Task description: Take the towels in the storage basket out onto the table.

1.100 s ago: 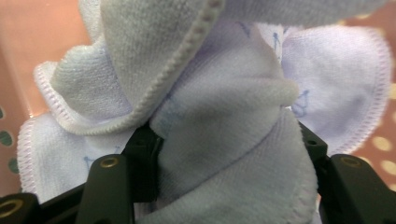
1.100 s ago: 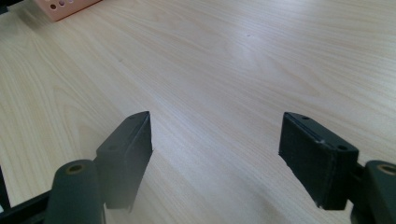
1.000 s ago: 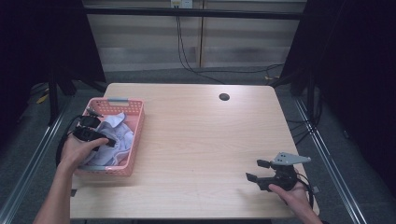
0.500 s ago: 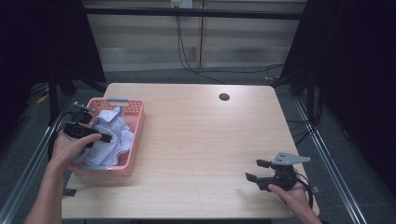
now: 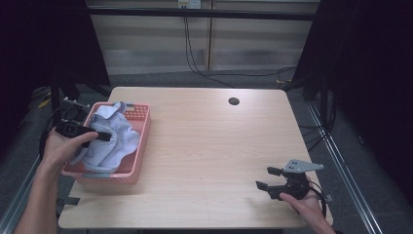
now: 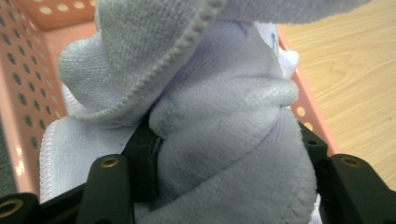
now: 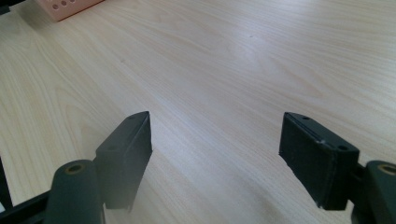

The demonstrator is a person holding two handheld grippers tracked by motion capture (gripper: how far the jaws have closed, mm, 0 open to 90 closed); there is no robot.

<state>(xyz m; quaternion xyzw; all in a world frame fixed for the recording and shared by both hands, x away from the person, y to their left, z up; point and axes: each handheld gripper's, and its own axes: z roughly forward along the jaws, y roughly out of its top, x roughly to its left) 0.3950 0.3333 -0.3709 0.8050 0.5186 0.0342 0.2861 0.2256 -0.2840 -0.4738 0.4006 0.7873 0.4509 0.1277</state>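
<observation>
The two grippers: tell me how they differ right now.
The left gripper is clamped on a bunch of pale blue cloth over the pink basket; the right gripper holds nothing, its jaws wide apart. The left is raised at the table's left edge; the right sits low over bare table near the front right corner. Both have black jaws.

Wooden table (image 5: 204,146), round hole (image 5: 234,101) near far edge; cables (image 5: 195,44) behind.
</observation>
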